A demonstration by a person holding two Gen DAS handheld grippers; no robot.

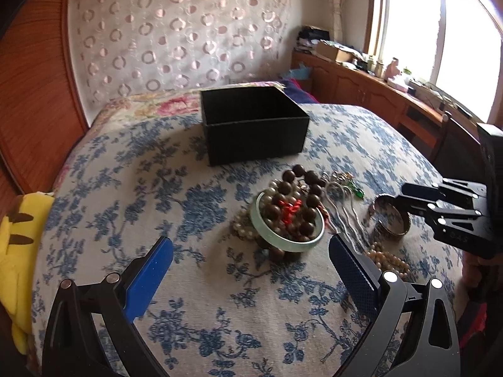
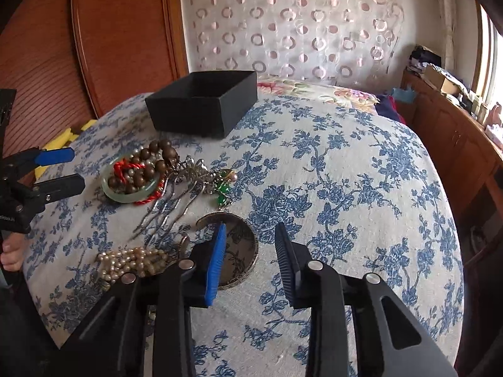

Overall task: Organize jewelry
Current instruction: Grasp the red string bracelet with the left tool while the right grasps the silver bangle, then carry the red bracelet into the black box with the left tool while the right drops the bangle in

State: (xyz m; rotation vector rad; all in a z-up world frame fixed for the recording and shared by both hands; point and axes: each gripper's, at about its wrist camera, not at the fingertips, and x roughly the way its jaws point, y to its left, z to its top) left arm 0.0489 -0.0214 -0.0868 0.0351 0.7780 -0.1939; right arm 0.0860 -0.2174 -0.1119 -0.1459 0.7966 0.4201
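A heap of jewelry lies on the blue floral bedcover (image 2: 345,188). In it are a pale jade bangle (image 1: 283,242) filled with brown wooden beads (image 1: 289,185), silver hair pins (image 2: 169,213), a green pendant (image 2: 223,190) and a pearl strand (image 2: 135,259). An open black box (image 1: 254,122) stands behind it. My left gripper (image 1: 250,238) is wide open just short of the jade bangle, touching nothing. My right gripper (image 2: 251,227) is open astride the wall of a brass bangle (image 2: 239,242), blue pad inside the ring, black pad outside, a gap still showing.
A yellow plush toy (image 1: 19,251) lies at the bed's left edge by the wooden headboard (image 1: 31,110). A cluttered wooden cabinet (image 1: 377,91) runs under the window on the right. A person's hand (image 2: 12,254) shows at the left gripper's handle.
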